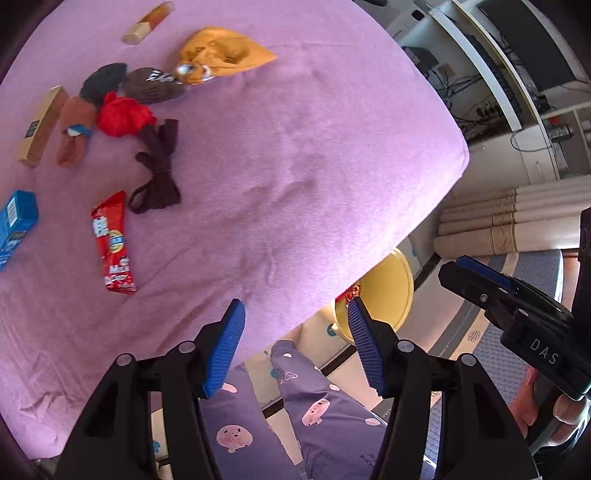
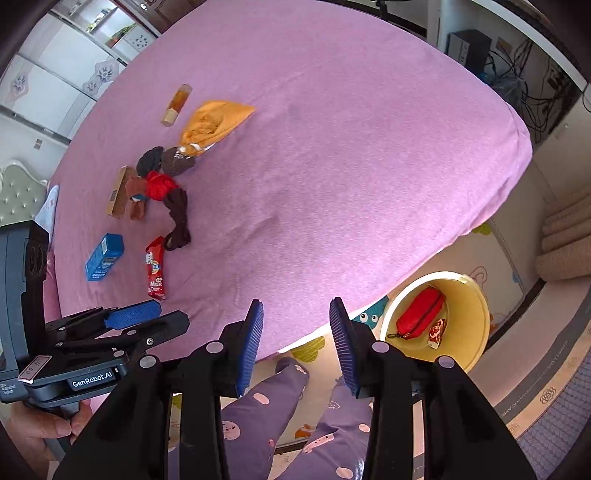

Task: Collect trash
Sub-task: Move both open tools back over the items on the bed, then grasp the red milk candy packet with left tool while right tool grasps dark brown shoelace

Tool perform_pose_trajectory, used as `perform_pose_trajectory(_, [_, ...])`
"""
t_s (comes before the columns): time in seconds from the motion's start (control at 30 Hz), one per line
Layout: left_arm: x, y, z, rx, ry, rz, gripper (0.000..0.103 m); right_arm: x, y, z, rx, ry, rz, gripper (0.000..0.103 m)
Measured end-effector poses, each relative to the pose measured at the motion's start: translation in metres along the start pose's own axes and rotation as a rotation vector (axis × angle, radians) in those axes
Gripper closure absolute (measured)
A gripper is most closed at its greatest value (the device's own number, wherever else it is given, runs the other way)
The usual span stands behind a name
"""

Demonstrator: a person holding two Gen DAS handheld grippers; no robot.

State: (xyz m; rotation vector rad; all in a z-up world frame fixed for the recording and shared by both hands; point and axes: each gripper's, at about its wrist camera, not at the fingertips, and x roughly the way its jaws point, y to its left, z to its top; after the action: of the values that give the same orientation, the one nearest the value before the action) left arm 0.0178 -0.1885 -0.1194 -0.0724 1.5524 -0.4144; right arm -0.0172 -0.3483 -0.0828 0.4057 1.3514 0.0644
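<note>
On the purple bed (image 1: 295, 147) lie a red snack wrapper (image 1: 112, 243), a blue carton (image 1: 14, 225), a tan box (image 1: 40, 125), a small amber bottle (image 1: 147, 22), an orange cloth (image 1: 225, 51) and a heap of red, brown and dark clothes (image 1: 122, 107). A yellow bin (image 2: 469, 314) stands on the floor by the bed corner; it holds a red pouch (image 2: 421, 312) and a small wrapper (image 2: 436, 332). My left gripper (image 1: 295, 339) is open and empty over the bed's near edge. My right gripper (image 2: 297, 339) is open and empty, to the left of the bin.
The person's legs in purple pyjamas (image 2: 280, 406) stand below both grippers. Rolled mats (image 1: 498, 221) lie on the floor to the right. A desk with cables (image 1: 480, 92) stands beyond the bed. A patterned play mat (image 2: 480, 258) covers the floor.
</note>
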Motion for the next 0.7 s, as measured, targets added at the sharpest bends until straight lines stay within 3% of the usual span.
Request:
perform_pose_trajectory(0.2, [-0.018,0.073,0.005,-0.104,-0.036,0.017,0.043,0.026,0.063,0.017,-0.075,0.026,0.021,0.065])
perform_pose_trajectory(0.37, [-0.011,0.111,0.008,-0.161,-0.045,0.027,0.042,0.050,0.100,0.032,-0.131,0.045,0.021,0.065])
perform_pose_trajectory(0.7, [0.031,0.160,0.019,-0.318,-0.013,0.048,0.041,0.102,0.131,0.075,-0.234,0.106,0.037,0.065])
